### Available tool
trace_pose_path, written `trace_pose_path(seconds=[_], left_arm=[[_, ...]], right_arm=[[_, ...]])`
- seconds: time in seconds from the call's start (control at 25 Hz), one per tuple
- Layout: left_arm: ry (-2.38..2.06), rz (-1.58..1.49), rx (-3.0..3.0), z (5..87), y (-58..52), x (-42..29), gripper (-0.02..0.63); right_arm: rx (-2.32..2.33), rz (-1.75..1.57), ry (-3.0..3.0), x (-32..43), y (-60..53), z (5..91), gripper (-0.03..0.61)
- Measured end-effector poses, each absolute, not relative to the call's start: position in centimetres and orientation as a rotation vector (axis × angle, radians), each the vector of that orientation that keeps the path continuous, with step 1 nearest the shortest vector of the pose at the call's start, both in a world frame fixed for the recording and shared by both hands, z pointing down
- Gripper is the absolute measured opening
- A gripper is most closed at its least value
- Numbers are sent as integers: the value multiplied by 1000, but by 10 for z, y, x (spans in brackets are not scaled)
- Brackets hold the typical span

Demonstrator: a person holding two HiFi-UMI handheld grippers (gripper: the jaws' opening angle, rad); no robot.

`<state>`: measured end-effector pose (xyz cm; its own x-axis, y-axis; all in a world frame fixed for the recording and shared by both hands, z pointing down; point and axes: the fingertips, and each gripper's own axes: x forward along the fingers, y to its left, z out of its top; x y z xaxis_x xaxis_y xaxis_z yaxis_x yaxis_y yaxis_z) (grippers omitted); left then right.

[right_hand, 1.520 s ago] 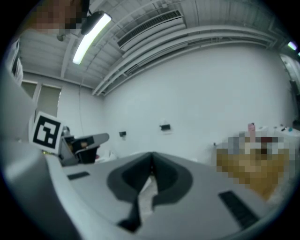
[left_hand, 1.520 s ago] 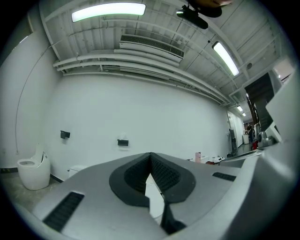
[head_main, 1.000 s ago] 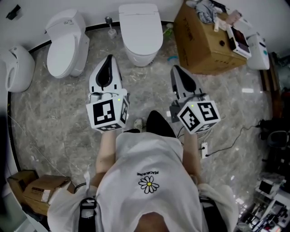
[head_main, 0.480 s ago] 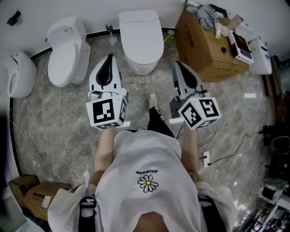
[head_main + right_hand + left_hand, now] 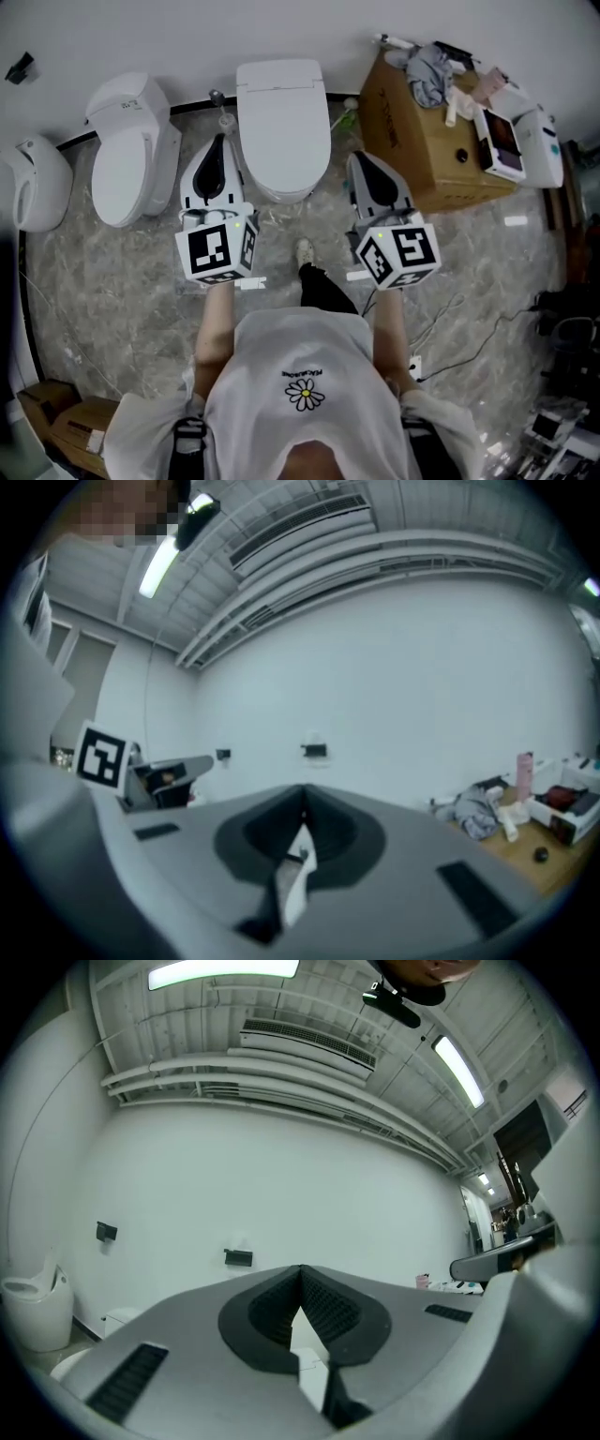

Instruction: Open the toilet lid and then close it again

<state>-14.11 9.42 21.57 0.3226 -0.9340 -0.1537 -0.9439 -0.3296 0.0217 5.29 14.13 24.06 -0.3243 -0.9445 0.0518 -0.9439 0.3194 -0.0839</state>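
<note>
The middle toilet [image 5: 280,77] stands against the white wall [image 5: 281,1176], right in front of the person. Its lid [image 5: 283,141] is down flat. The left gripper [image 5: 219,142] is held out on the toilet's left side, just beside the bowl. The right gripper [image 5: 359,158] is held out on the toilet's right side, between the bowl and a big cardboard box [image 5: 408,141]. Both claws are pinched tight together and hold nothing. Neither one touches the lid.

A second white toilet [image 5: 127,159] stands to the left, and a third one [image 5: 33,183] shows at the far left edge. Clothes and small things are piled on top of the box. The person wears a white shirt with a daisy [image 5: 307,392] on it. One shoe [image 5: 305,251] points at the middle toilet on the grey marble floor [image 5: 103,281].
</note>
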Motion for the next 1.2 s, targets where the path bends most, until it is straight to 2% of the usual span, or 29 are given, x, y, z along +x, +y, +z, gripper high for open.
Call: trace_pose_path(seconds=[0.28,0.52,0.72,1.2], left_arm=[[1850,188,-2456,223,-5,-99,25],[1875,143,-2448,228,-44,-78,25],[1941,126,-2442,239,-67,-82,25],[1884,205,-2465,208,-84,-83,25]], right_arm=[[-1727,-165,2647,85,31,252,29],[-1708,-111,2743,105,-21,259,29],[-1718,-102,2736,110,-42,266,29],[-1878,-33,2589,129,-51,251,29]])
